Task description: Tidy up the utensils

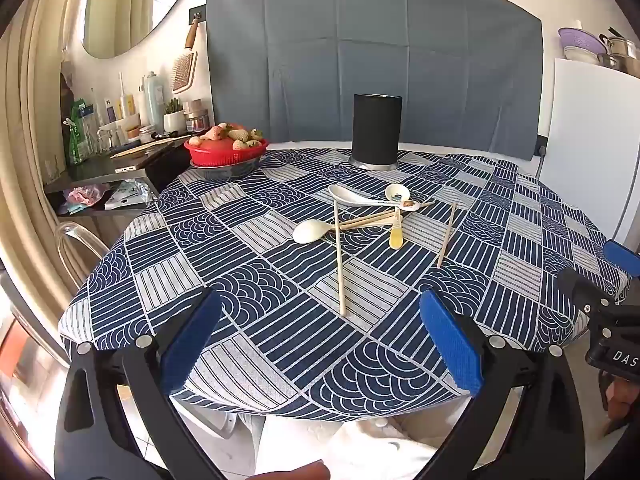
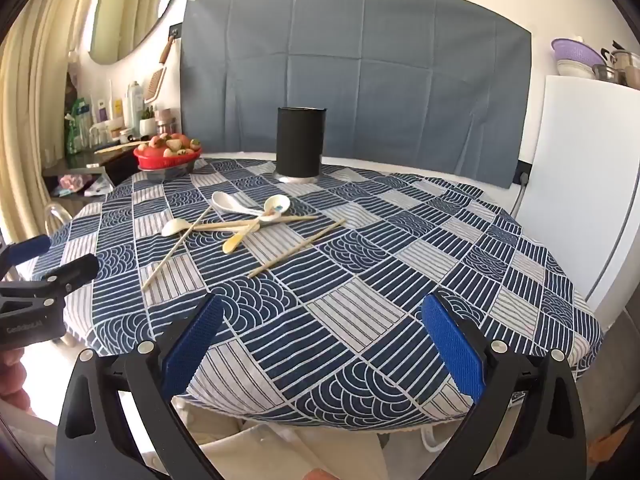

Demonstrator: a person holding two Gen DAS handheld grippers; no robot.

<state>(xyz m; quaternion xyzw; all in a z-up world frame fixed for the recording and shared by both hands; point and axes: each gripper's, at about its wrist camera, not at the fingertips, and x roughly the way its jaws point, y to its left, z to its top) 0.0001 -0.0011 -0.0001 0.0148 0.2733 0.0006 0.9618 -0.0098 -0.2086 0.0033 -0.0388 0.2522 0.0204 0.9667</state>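
Note:
A black cylinder holder (image 1: 377, 131) stands upright at the far side of the table; it also shows in the right wrist view (image 2: 301, 142). In front of it lies a loose pile: white spoons (image 1: 352, 197) (image 2: 234, 203), a yellow-handled spoon (image 1: 396, 232) (image 2: 236, 240), and several wooden chopsticks (image 1: 339, 256) (image 2: 298, 247). My left gripper (image 1: 320, 336) is open and empty above the near table edge. My right gripper (image 2: 320, 340) is open and empty, also at the near edge, to the right of the left one.
The round table wears a blue patterned cloth (image 1: 256, 280). A red basket of fruit (image 1: 226, 148) sits at its far left. A cluttered shelf (image 1: 120, 136) stands left, a white cabinet (image 2: 580, 180) right. The other gripper shows at each view's edge (image 1: 612, 312) (image 2: 36, 296).

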